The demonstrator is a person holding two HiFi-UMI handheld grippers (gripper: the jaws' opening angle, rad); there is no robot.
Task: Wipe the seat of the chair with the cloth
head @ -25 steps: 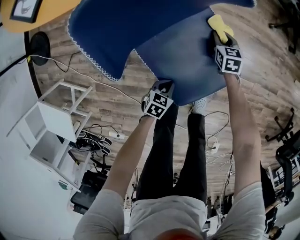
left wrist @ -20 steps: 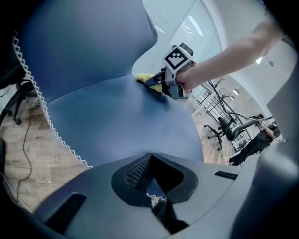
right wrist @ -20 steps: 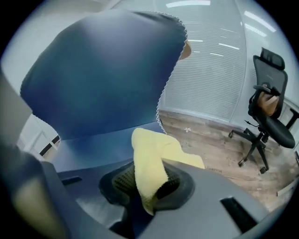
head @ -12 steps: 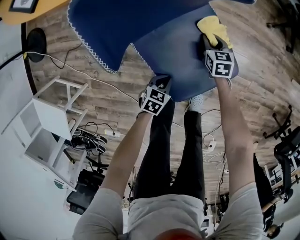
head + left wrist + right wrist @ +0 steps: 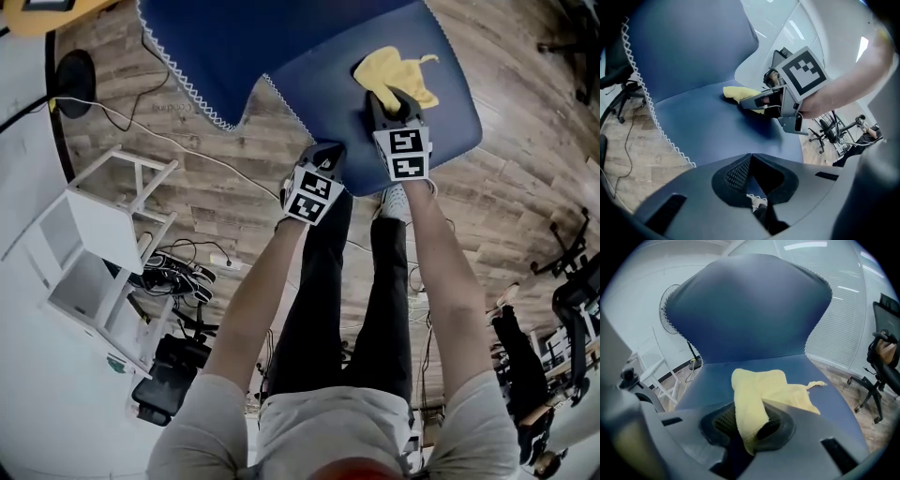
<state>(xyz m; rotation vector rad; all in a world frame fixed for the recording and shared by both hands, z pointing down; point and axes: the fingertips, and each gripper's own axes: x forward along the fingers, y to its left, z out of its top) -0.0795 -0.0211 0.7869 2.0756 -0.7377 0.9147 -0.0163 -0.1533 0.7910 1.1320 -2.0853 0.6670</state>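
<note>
While the right gripper (image 5: 386,101) is clenched on a fold of the yellow cloth (image 5: 394,70), most of that cloth lies spread on the blue seat (image 5: 319,84) just ahead of its tips, with a thin tail trailing off to the gripper's right. The fold runs back between the jaws and hangs out behind them, so only a narrow strip is actually pinched. Beyond the cloth, further ahead of the right gripper, the chair back (image 5: 750,310) rises. The left gripper (image 5: 325,152) sits just to the left of the right one, at the near edge of the seat. Its jaws are drawn together, and a sliver of blue and of the white zigzag trim (image 5: 651,122) shows in the gap behind their tips; whether they nip that edge or only hover over it I cannot tell.

My reading is that wiping is under way, with much of the seat to either side of the right gripper yet to cover. The likely trouble is the grip: a push forward could bunch the loose cloth ahead of the jaws so the hard tips rub the seat. A hard pull back could drag the narrow fold free. If the left gripper is not steadying the seat, pressure from the right could shift the chair away
</note>
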